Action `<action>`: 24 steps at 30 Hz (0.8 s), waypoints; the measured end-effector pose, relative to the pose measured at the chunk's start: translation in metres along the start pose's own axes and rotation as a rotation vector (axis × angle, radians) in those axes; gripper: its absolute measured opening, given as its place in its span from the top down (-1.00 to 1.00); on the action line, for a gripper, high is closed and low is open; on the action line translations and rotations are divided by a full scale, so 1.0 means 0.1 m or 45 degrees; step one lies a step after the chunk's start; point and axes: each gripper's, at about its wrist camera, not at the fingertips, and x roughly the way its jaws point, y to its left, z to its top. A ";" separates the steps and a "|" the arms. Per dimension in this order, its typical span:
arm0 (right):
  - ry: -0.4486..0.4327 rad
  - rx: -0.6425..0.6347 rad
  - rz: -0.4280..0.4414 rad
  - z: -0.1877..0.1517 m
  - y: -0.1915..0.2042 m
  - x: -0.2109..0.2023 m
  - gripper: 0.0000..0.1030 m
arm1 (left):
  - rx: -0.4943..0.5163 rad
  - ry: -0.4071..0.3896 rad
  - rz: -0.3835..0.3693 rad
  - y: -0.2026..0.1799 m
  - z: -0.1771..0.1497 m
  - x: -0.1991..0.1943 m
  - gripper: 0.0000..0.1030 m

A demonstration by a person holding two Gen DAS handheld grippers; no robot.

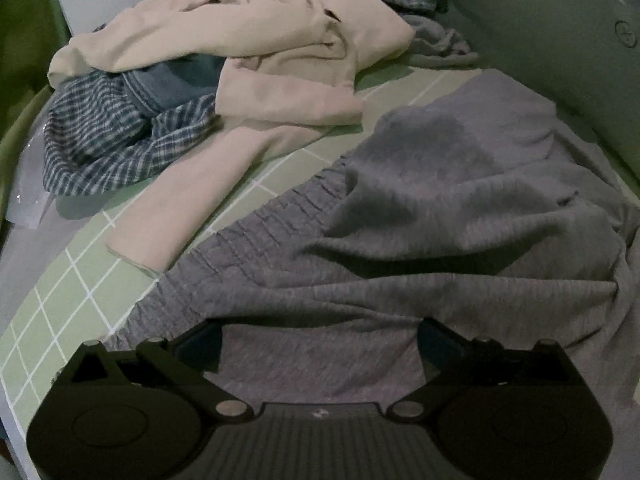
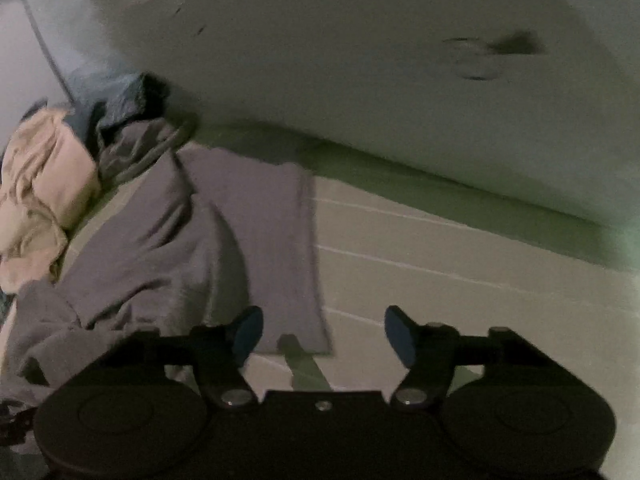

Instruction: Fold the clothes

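Left gripper (image 1: 320,344) is hovering fingers spread wide over the wrinkled grey jersey garment (image 1: 420,248), gripping nothing. Right gripper (image 2: 323,334) is sitting with fingers apart, empty, garment's flat corner (image 2: 296,320) lying between the tips. Grey garment is spreading across the green white-gridded mat (image 1: 60,304). Toward 11 o'clock in the left view, the crumpled beige cotton shirt (image 1: 280,48) is lying over the blue-white plaid cloth (image 1: 112,144). Pale wall (image 2: 360,60) is running behind.
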 end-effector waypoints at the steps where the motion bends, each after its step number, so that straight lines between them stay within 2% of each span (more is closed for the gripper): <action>1: 0.010 -0.025 -0.001 0.01 0.04 0.05 -0.13 | -0.002 0.000 0.001 0.00 0.00 0.00 -1.00; 4: 0.030 -0.094 -0.011 -0.03 0.13 0.13 0.18 | -0.009 0.002 0.005 -0.01 0.01 0.01 -1.00; 6: 0.027 -0.160 -0.021 -0.06 0.16 0.10 0.60 | -0.013 0.003 0.007 -0.01 0.02 0.01 -1.00; 7: 0.031 -0.174 -0.011 -0.07 0.16 0.08 0.95 | -0.015 0.004 0.008 -0.01 0.02 0.02 -1.00; 10: 0.023 -0.163 -0.016 -0.14 0.03 -0.01 0.97 | -0.022 0.005 0.011 -0.02 0.03 0.02 -1.00; 15: -0.002 -0.050 -0.199 -0.44 -0.50 -0.34 0.98 | -0.015 0.010 0.005 -0.01 0.02 0.03 -1.00; 18: 0.002 0.033 -0.368 -0.68 -0.98 -0.60 0.98 | -0.014 0.015 0.004 -0.01 0.01 0.04 -1.00; 24: 0.072 0.276 -0.823 -1.20 -2.31 -1.19 0.98 | -0.010 0.025 0.003 -0.01 0.02 0.04 -1.00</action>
